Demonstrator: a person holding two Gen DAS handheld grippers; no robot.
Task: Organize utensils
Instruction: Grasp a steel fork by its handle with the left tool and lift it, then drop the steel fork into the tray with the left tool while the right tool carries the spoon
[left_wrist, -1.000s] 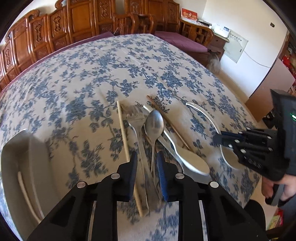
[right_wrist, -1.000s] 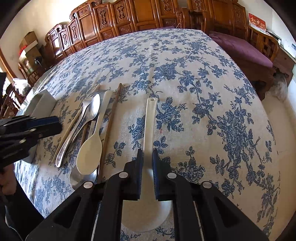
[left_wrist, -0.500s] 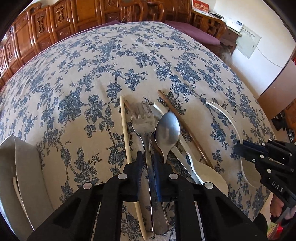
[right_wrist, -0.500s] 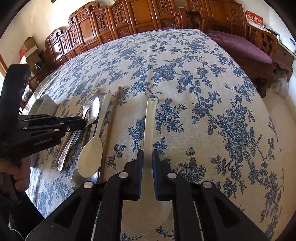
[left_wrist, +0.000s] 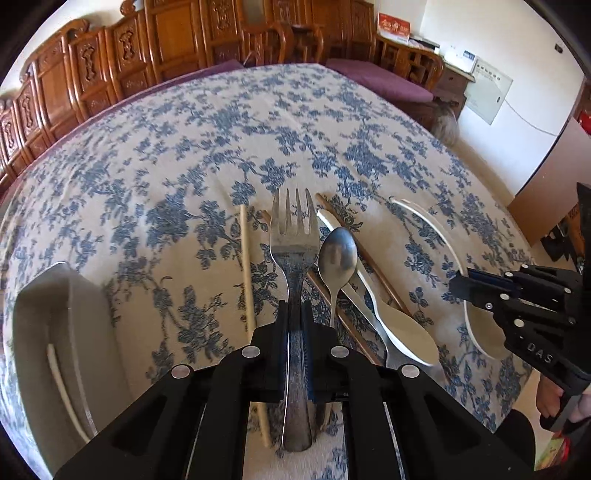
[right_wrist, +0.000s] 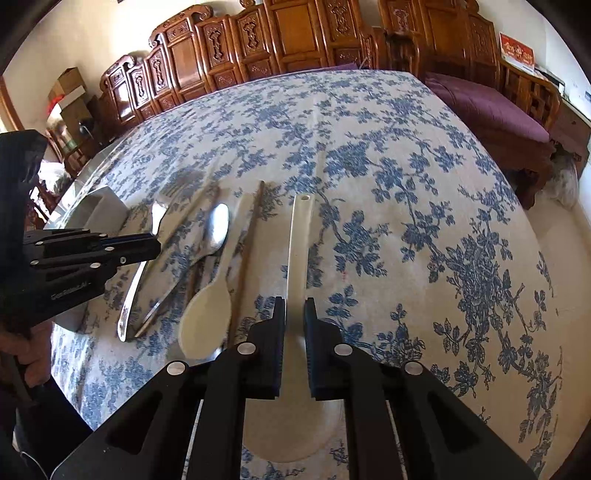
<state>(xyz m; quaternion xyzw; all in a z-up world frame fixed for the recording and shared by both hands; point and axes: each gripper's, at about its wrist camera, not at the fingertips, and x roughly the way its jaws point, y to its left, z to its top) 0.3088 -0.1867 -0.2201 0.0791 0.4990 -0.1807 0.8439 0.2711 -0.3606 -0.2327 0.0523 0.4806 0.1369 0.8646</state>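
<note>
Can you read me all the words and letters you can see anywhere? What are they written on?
"DAS": white letters on the side of the right tongs, seen from the left wrist camera; anything after them is hidden.
Pale lettering on the side of the left tongs, in the right wrist view: too blurred to read.
Red sign with gold characters at the back of the room: too small to read.
White wall panel: dark print, too small to read.
</note>
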